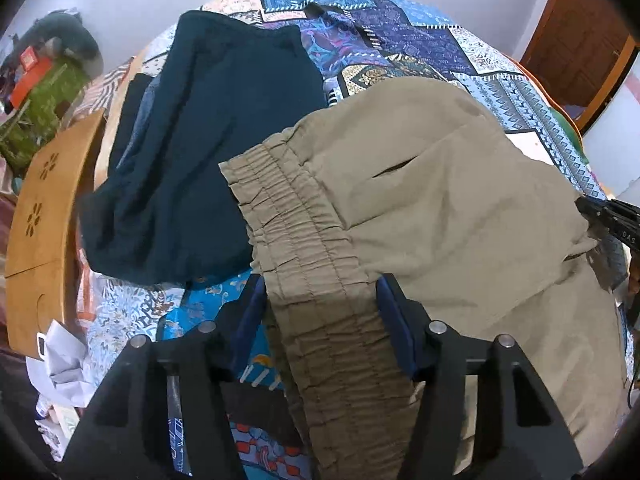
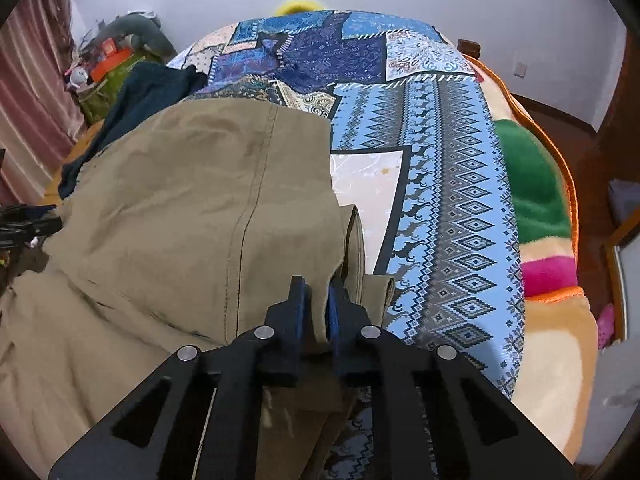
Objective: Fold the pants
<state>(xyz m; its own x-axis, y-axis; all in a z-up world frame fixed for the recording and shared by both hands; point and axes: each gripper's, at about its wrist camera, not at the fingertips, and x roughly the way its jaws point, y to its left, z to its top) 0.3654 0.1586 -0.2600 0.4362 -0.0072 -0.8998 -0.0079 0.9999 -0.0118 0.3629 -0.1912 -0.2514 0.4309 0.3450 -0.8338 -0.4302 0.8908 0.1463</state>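
A bed point(image 2: 448, 128) covered by a blue patchwork sheet fills both views, with a striped fleece blanket point(image 2: 536, 200) in green, pink and cream hanging along its far right side. The khaki pants point(image 1: 440, 208) lie spread across the near part of the sheet, the gathered elastic waistband point(image 1: 312, 264) toward the left and the legs toward the right. A dark teal garment point(image 1: 208, 152) lies crumpled on the sheet just beside the waistband, its edge touching the khaki cloth. A wooden chair back point(image 1: 44, 216) with flower cut-outs stands at the left edge of the bed.

The left gripper point(image 1: 320, 300) has its jaws spread apart on either side of the waistband, which runs between the blue pads point(image 1: 394, 320); they do not pinch it. The right gripper point(image 2: 318, 304) has its jaws clamped tight on the folded hem of a pant leg at the right edge of the pants, cloth bunched between them.
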